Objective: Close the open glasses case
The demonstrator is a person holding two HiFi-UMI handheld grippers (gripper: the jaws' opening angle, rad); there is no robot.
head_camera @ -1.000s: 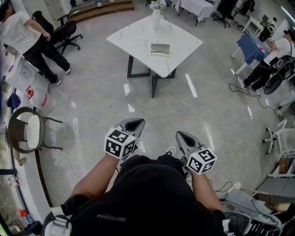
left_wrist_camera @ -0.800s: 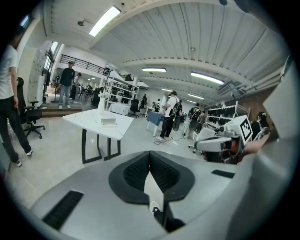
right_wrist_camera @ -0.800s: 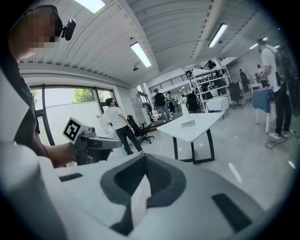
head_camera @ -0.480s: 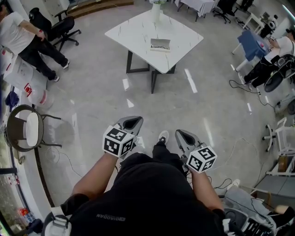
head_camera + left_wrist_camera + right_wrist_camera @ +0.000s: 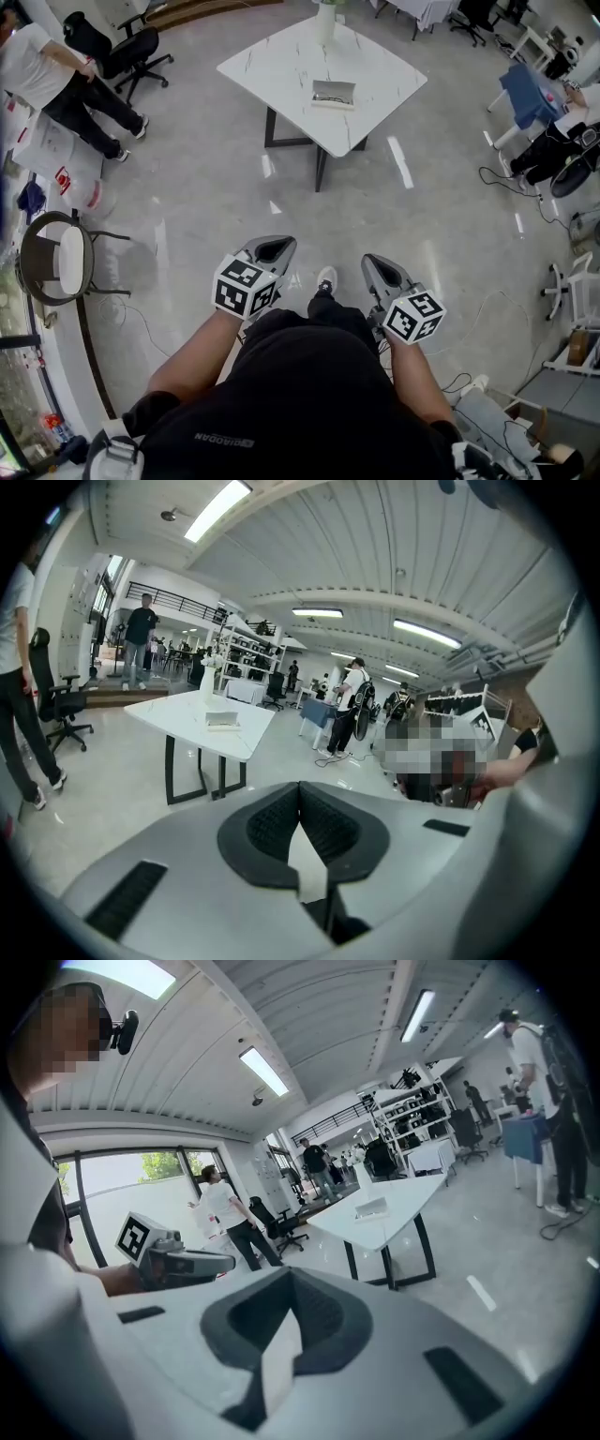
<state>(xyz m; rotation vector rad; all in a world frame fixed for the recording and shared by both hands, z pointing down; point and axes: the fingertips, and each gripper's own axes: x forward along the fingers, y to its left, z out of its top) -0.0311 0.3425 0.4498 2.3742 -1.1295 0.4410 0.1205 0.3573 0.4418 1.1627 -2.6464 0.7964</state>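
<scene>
The open glasses case (image 5: 334,93) lies on a white square table (image 5: 281,61) several steps ahead across the floor. It is small and pale, and its lid stands up. Both gripper views show the case (image 5: 223,722) (image 5: 371,1208) far off on the table (image 5: 173,714) (image 5: 403,1194). My left gripper (image 5: 275,249) (image 5: 300,801) is held close to my body, shut and empty. My right gripper (image 5: 380,269) (image 5: 289,1290) is beside it, also shut and empty. The left gripper (image 5: 178,1262) shows in the right gripper view too.
A white vase (image 5: 325,21) stands at the table's far edge. A person (image 5: 47,70) and a black office chair (image 5: 127,47) are at the far left. A round chair (image 5: 56,264) stands at the left. Cables (image 5: 487,309) and a blue-draped table (image 5: 527,92) are at the right.
The head view has swung slightly, so the table sits a little further right. A white shoe has stepped forward between the grippers. Both grippers stay shut near my body.
</scene>
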